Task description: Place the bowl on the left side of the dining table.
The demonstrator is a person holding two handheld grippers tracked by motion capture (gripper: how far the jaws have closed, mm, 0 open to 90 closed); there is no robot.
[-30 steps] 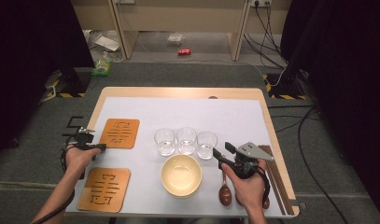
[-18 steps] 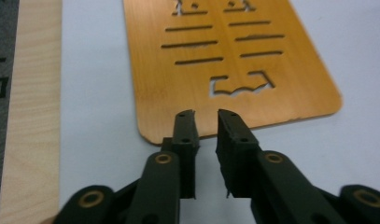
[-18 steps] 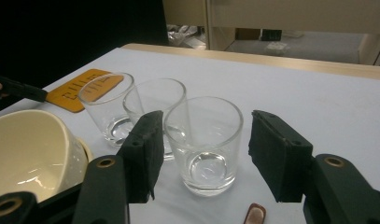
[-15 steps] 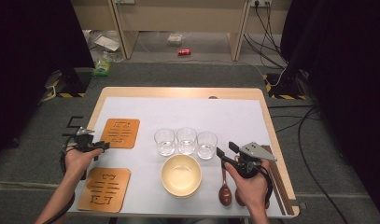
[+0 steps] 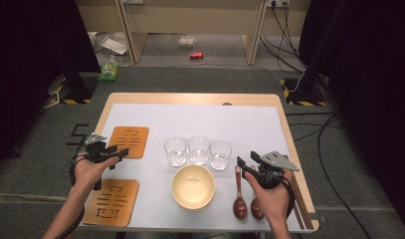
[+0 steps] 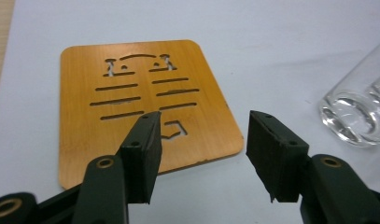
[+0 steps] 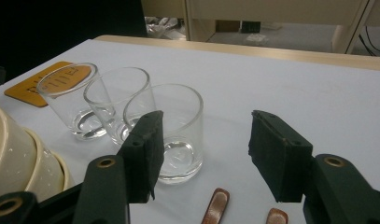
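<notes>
- Grey carpet surrounds a wooden table (image 5: pixel 190 98) covered with a white sheet, with dark curtains at both sides and a red can (image 5: pixel 196 55) on the floor well beyond it.
- At the left, the left gripper (image 5: pixel 121 152) is held above the sheet; its jaws have just been opening and now stand apart with nothing between them.
- Right ahead of those jaws lies a wooden coaster (image 6: pixel 141 102) with cut-out slots, flat on the sheet; in the left gripper view its near edge shows between and just beyond the pads, not touched.
- A second wooden coaster (image 5: pixel 112 201) lies behind that gripper, near the table's front edge beside the forearm.
- Between the two grippers stand three clear glasses in a row: the left glass (image 5: pixel 175 150), the middle glass (image 5: pixel 199 149) and the right glass (image 5: pixel 220 153), upright and close together.
- A cream bowl (image 5: pixel 192 186) sits just in front of the glasses, between the two hands.
- Two brown spoons (image 5: pixel 239 199) lie side by side just left of the right hand, handles pointing away from the person.
- At the right, the right gripper (image 5: pixel 241 166) is held with jaws wide apart and empty; in the right gripper view the nearest glass shows just beyond its left pad, apart from it.
- Dark chopsticks (image 5: pixel 300 201) lie along the table's edge to the right of that gripper.
</notes>
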